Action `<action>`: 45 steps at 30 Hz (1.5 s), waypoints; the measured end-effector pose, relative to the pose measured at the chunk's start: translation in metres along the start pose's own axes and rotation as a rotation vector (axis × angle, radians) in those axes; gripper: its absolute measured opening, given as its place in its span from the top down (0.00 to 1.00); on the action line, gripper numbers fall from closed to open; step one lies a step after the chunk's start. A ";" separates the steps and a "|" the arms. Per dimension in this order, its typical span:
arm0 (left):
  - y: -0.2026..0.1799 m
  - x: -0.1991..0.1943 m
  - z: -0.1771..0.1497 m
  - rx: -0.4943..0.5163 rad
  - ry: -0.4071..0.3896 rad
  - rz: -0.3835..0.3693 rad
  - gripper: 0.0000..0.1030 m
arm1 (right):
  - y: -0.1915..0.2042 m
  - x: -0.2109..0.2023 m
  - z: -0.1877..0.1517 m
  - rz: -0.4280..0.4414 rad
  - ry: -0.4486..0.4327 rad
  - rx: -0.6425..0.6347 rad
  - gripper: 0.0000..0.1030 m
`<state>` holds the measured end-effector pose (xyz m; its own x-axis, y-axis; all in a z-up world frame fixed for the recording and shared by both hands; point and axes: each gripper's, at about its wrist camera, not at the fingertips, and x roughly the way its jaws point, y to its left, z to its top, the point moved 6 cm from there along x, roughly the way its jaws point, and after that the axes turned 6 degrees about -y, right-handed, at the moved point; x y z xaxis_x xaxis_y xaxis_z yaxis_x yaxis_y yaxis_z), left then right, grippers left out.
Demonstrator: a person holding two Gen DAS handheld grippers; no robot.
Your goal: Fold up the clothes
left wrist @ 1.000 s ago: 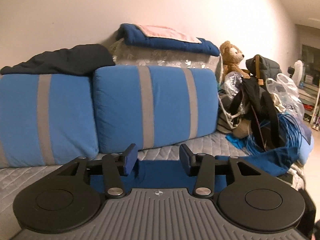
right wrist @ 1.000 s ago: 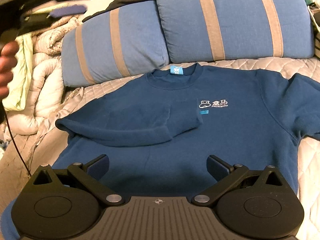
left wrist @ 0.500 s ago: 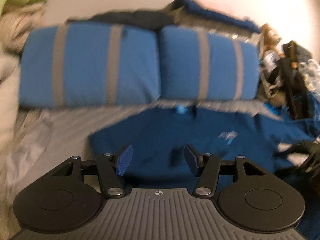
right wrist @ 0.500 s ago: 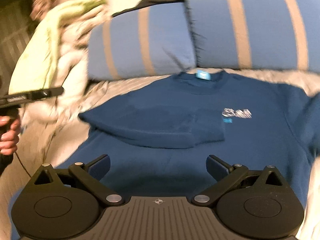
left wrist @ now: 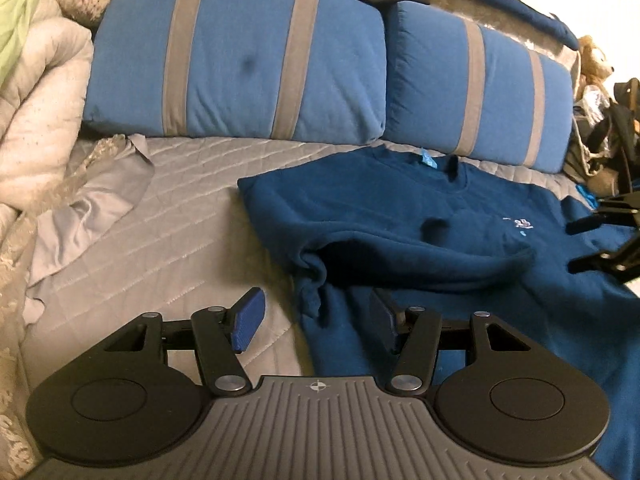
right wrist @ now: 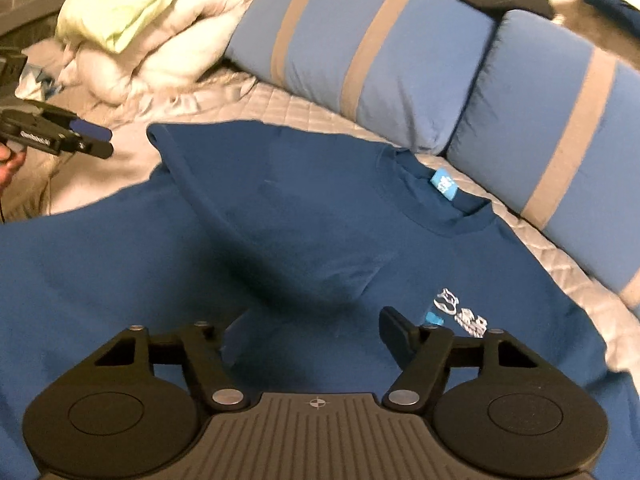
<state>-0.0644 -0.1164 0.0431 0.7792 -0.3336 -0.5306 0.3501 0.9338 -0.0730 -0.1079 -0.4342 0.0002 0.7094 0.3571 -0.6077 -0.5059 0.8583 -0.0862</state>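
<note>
Surface: grey quilted bed cover (left wrist: 168, 216); two blue striped pillows (left wrist: 240, 56) along the far edge, pale duvet (left wrist: 36, 92) heaped leftward. Navy sweatshirt (left wrist: 400, 208) lies flat, collar toward pillows, one sleeve folded across chest. Left gripper (left wrist: 316, 312) and right gripper (right wrist: 308, 332) both spread, grasping nothing.

Your left gripper (left wrist: 316, 316) is a ribbed grey housing with a small crosshair mark, flanked by two round black discs; black linkage arms with silver pivot screws carry fingers faced with blue pads (left wrist: 249, 319). Your right gripper (right wrist: 308, 334) is built alike. A thin black cable (right wrist: 3, 210) hangs below your hand (right wrist: 7, 162).
</note>
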 end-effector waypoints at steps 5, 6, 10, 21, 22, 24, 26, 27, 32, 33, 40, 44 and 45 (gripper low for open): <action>0.000 0.002 -0.007 -0.017 0.017 -0.008 0.45 | -0.007 0.031 0.006 0.026 0.016 -0.039 0.44; 0.000 0.003 -0.009 -0.017 0.022 -0.011 0.45 | -0.008 0.038 0.006 0.023 0.020 -0.046 0.46; 0.000 0.004 -0.015 -0.024 0.044 -0.023 0.45 | -0.006 0.054 0.004 0.044 0.037 -0.088 0.54; 0.007 0.011 -0.021 -0.042 0.074 -0.025 0.45 | 0.014 0.035 0.000 0.123 0.104 -0.235 0.91; 0.007 0.011 -0.022 -0.040 0.075 -0.024 0.45 | 0.016 0.032 0.001 0.129 0.105 -0.255 0.91; 0.008 0.013 -0.022 -0.044 0.076 -0.022 0.45 | 0.018 0.029 0.003 0.133 0.099 -0.293 0.78; 0.009 0.015 -0.021 -0.050 0.075 -0.020 0.45 | 0.020 0.028 0.005 0.121 0.091 -0.343 0.64; 0.009 0.015 -0.021 -0.053 0.073 -0.018 0.45 | 0.020 0.030 0.007 0.117 0.090 -0.365 0.61; 0.007 0.020 -0.021 -0.039 0.071 -0.020 0.45 | 0.024 0.047 0.007 0.116 0.130 -0.452 0.61; 0.007 0.022 -0.020 -0.036 0.068 -0.019 0.45 | 0.025 0.051 0.006 0.117 0.140 -0.470 0.61; 0.009 0.049 -0.011 -0.026 0.030 0.012 0.45 | 0.024 0.074 0.001 0.106 0.202 -0.547 0.69; 0.014 0.073 -0.009 0.001 0.049 0.063 0.45 | 0.021 0.071 0.009 0.076 0.213 -0.560 0.91; 0.016 0.077 -0.010 0.010 0.060 0.074 0.45 | 0.019 0.068 0.012 0.058 0.209 -0.568 0.92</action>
<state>-0.0038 -0.1261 -0.0076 0.7709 -0.2548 -0.5838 0.2979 0.9543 -0.0231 -0.0633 -0.3888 -0.0338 0.5906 0.2683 -0.7611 -0.7645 0.4879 -0.4213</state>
